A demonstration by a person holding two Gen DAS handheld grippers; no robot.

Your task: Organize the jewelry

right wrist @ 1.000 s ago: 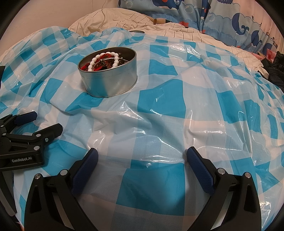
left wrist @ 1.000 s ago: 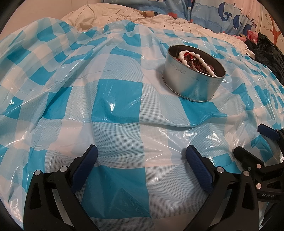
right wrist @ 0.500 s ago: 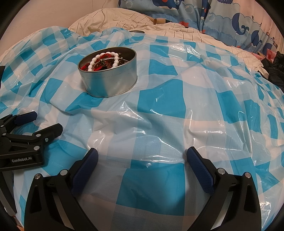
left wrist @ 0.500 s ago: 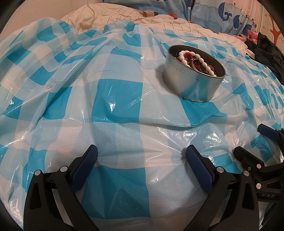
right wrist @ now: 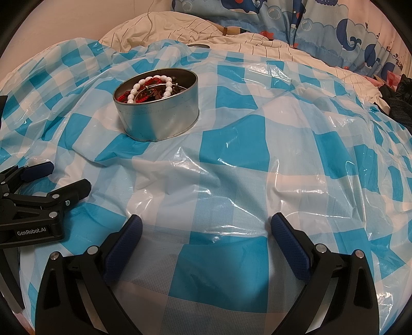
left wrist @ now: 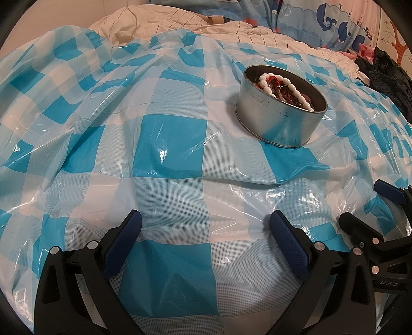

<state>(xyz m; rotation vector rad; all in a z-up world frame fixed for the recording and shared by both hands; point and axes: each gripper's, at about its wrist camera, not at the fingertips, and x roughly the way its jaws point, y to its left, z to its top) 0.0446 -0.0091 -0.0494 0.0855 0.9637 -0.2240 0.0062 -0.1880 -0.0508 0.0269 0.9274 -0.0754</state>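
A round silver tin (left wrist: 280, 121) stands on the blue-and-white checked plastic sheet (left wrist: 170, 144); it also shows in the right wrist view (right wrist: 159, 121). Inside lie a white bead bracelet (left wrist: 283, 86) and red and dark jewelry (right wrist: 149, 94). My left gripper (left wrist: 206, 226) is open and empty, low over the sheet, near and left of the tin. My right gripper (right wrist: 206, 229) is open and empty, near and right of the tin. Each gripper shows at the edge of the other's view: right (left wrist: 365, 208), left (right wrist: 59, 177).
The sheet covers a bed and is wrinkled and glossy. A striped cream quilt (right wrist: 195, 33) and a blue whale-print pillow (right wrist: 309, 23) lie behind. Dark clothing (left wrist: 388, 74) lies at the far right.
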